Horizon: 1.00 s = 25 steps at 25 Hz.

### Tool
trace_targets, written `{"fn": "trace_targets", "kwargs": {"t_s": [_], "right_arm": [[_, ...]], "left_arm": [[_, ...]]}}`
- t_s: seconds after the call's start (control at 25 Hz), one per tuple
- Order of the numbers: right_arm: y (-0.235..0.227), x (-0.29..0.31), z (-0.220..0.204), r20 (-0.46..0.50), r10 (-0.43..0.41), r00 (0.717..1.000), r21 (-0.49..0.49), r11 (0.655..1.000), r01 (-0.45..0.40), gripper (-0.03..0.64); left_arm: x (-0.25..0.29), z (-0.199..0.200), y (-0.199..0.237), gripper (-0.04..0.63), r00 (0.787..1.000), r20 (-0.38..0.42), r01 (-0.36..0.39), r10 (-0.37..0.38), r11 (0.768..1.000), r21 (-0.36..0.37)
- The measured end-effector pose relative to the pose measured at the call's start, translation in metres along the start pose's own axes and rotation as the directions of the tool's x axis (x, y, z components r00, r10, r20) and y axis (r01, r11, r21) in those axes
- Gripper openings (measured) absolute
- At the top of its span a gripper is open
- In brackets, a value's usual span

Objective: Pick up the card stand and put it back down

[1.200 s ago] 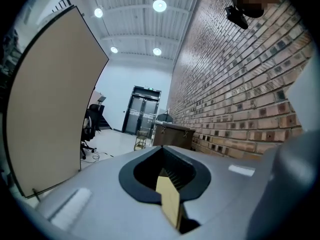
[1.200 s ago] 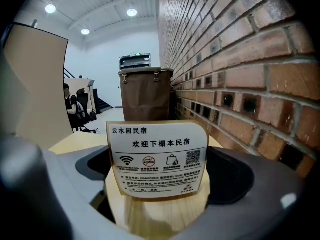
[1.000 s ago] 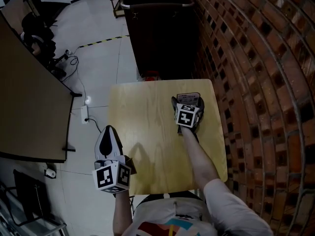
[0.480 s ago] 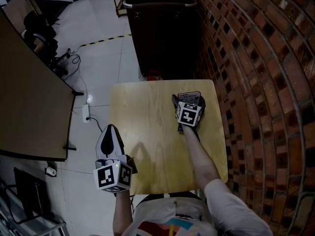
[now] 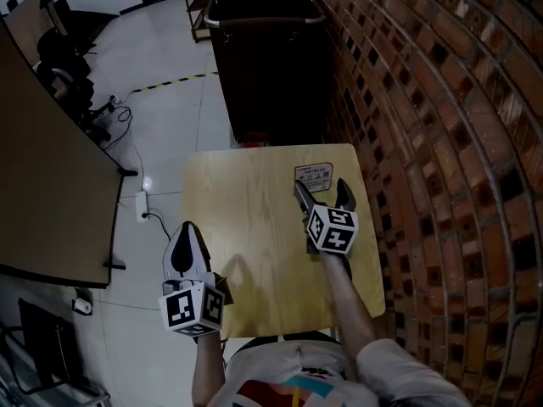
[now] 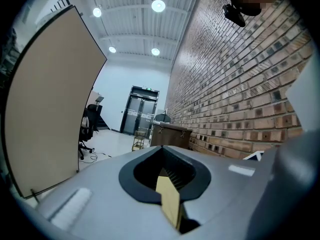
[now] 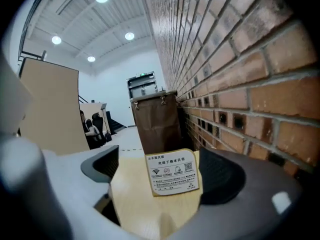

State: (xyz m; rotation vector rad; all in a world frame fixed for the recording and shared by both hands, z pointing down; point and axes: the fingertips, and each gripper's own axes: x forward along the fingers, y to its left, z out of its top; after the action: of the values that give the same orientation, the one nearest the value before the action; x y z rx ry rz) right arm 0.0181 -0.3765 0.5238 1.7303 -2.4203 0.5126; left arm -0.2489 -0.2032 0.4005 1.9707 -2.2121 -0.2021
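Note:
The card stand [image 5: 314, 176], a small upright white printed card, rests on the far right part of the light wooden table [image 5: 246, 227]. My right gripper [image 5: 321, 192] sits just behind it, jaws wide and closing, with nothing between them. In the right gripper view the card stand [image 7: 172, 171] faces me, upright and free, just beyond the fingertips of the right gripper [image 7: 160, 170]. My left gripper [image 5: 187, 231] hovers at the table's near left edge, shut and empty. In its own view the left gripper [image 6: 163, 154] points past the table toward the room.
A dark wheeled bin [image 5: 267, 58] stands right behind the table. A brick wall [image 5: 441, 142] runs along the right side. A tan partition [image 5: 42, 168] and floor cables [image 5: 144, 202] lie to the left.
My right gripper has drawn back toward me, away from the card stand, which now stands free ahead of the jaws. The left gripper has hardly moved.

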Motion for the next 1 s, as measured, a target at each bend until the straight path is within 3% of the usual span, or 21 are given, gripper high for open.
{"fn": "trace_targets", "kwargs": {"t_s": [0.04, 0.12, 0.16, 0.32, 0.44, 0.68, 1.0], "right_arm": [[0.003, -0.019, 0.005, 0.012, 0.019, 1.000, 0.006, 1.000, -0.019, 0.445], [0.012, -0.052, 0.016, 0.038, 0.061, 0.997, 0.011, 0.998, -0.061, 0.250], [0.017, -0.066, 0.024, 0.059, 0.079, 0.995, 0.009, 0.997, -0.080, 0.183], [0.032, -0.124, 0.062, 0.186, 0.113, 0.976, 0.000, 0.993, -0.115, 0.060], [0.046, -0.164, 0.088, 0.287, 0.131, 0.949, -0.003, 0.991, -0.136, 0.002], [0.073, -0.197, 0.112, 0.379, 0.225, 0.897, -0.065, 0.974, -0.217, 0.002], [0.082, -0.206, 0.110, 0.364, 0.241, 0.899, -0.088, 0.970, -0.225, 0.002]], "left_arm": [[-0.002, 0.001, -0.001, 0.005, 1.000, 0.004, 0.003, -0.003, 1.000, -0.004], [-0.004, 0.006, -0.003, 0.005, 1.000, 0.019, 0.011, -0.010, 1.000, -0.008], [-0.005, 0.010, -0.006, 0.005, 0.999, 0.029, 0.016, -0.016, 1.000, -0.007], [-0.013, 0.023, -0.024, 0.005, 0.996, 0.065, 0.058, -0.057, 0.998, -0.004], [-0.019, 0.029, -0.042, 0.005, 0.992, 0.078, 0.097, -0.097, 0.995, -0.001], [-0.028, 0.039, -0.069, 0.005, 0.982, 0.095, 0.163, -0.163, 0.987, 0.012], [-0.036, 0.048, -0.079, 0.005, 0.976, 0.104, 0.188, -0.189, 0.982, 0.015]]}}
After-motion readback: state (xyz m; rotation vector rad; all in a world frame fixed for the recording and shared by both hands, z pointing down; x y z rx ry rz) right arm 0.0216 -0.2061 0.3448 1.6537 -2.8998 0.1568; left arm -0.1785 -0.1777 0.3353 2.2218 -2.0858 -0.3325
